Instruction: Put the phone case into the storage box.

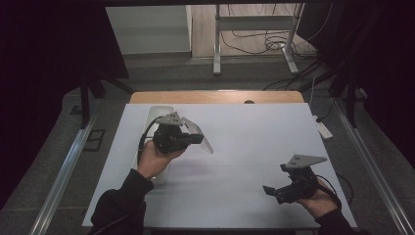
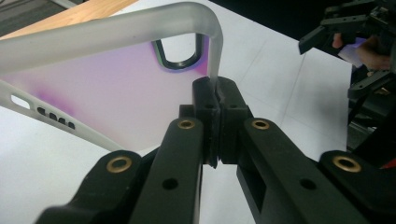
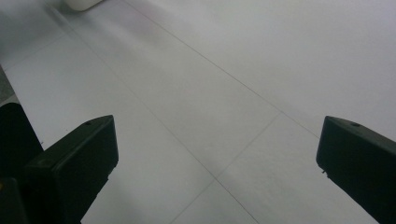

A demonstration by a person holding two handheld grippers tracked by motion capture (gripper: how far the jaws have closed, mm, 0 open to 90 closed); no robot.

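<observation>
Pinching the frosted translucent phone case (image 2: 93, 79) by its rim, fingers (image 2: 205, 100) of the left gripper (image 1: 193, 138) pressed tight on the thin edge, case lifted clear above the left half of the white surface (image 1: 254, 142). Hanging off to the near right corner, right gripper (image 1: 274, 191), fingers (image 3: 79, 158) spread wide with nothing between. Best kept level now; grip sits on a narrow lip near the camera cutout corner, likely to twist. Worth bringing the right gripper across to catch the opposite long edge before any turning. White rounded object (image 1: 157, 111) at the far left, well clear.
</observation>
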